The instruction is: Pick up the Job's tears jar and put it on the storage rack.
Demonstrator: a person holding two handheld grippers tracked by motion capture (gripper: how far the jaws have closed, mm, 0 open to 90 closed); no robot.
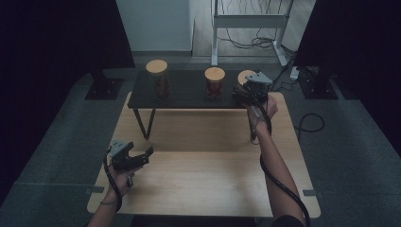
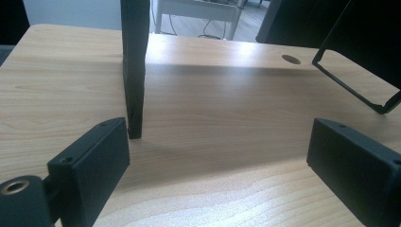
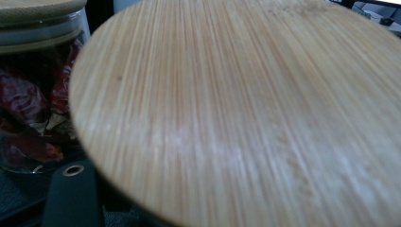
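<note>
Three glass jars with bamboo lids stand in a row on a low black shelf [image 1: 189,97] at the far side of the wooden table [image 1: 203,165]: a left jar [image 1: 157,78], a middle jar [image 1: 215,81] and a right jar [image 1: 244,76]. My right gripper [image 1: 243,93] is at the right jar, shut around it below the lid. In the right gripper view that bamboo lid [image 3: 246,109] looms close, one black finger [image 3: 71,198] sits under its edge, and the middle jar [image 3: 33,104] shows red contents. My left gripper [image 1: 145,157] [image 2: 220,137] hovers open over the table's near left, holding nothing.
The shelf's black legs [image 2: 135,71] [image 2: 350,90] stand on the table ahead of the left gripper. A cable hole [image 2: 290,59] lies near the far edge. Behind the table are a white desk frame [image 1: 248,21], floor cables [image 1: 309,123] and two dark stand bases [image 1: 101,87] [image 1: 319,85].
</note>
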